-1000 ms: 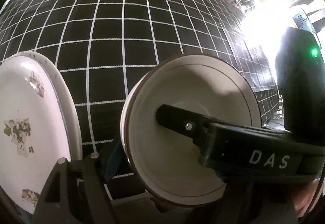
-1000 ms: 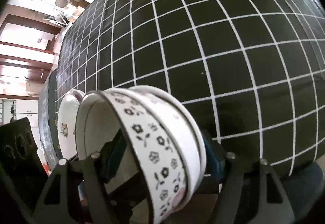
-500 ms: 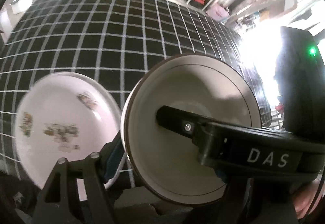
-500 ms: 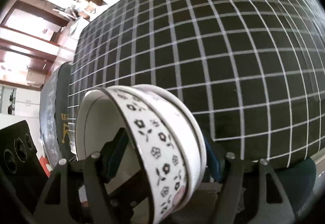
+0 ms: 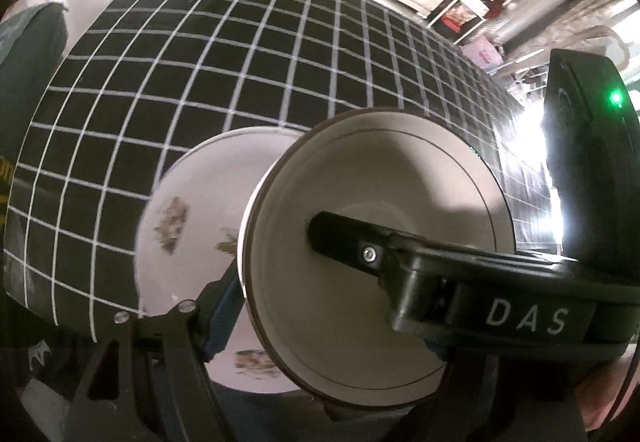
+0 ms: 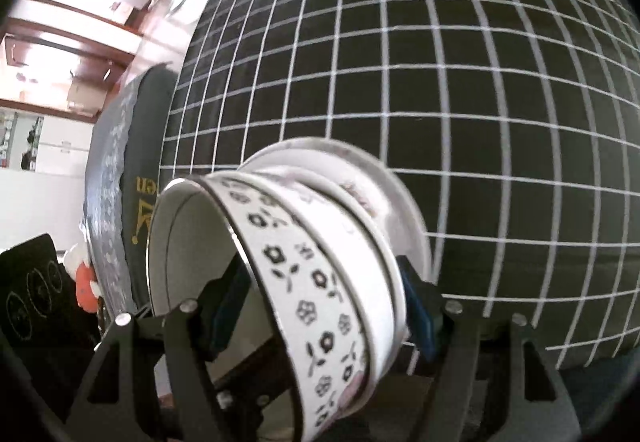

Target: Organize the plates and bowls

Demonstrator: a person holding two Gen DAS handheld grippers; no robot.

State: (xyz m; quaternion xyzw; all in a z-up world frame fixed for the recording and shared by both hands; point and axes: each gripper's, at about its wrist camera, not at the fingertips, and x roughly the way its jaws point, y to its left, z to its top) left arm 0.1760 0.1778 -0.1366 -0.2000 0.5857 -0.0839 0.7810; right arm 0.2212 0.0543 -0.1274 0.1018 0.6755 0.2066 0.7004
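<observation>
In the left wrist view, the left gripper (image 5: 340,282) points steeply down toward the black checked tablecloth (image 5: 248,53) and is clamped on a stack of bowls (image 5: 376,262). The stack is held on edge and fills the lower centre and right of the frame, its white hollow facing the camera. One finger (image 5: 352,246) reaches across the inside of the bowl from the right; the other finger, with a blue pad, presses on the outside at lower left. Behind the bowl, at lower centre left, a white plate with flower marks (image 5: 188,226) lies on the cloth. A black device with a green light (image 5: 592,169) stands at the right edge.

In the right wrist view, the right gripper (image 6: 320,306) is likewise tilted steeply downward, closed on the same stack of bowls (image 6: 312,282) in the lower centre. Its blue-padded fingers (image 6: 416,310) squeeze the stack from both sides. The nearest bowl has a band of small black flowers; at least one more bowl nests behind it. The checked cloth covers the upper right, and a dark cushion-like thing (image 6: 132,169) sits at the left.
</observation>
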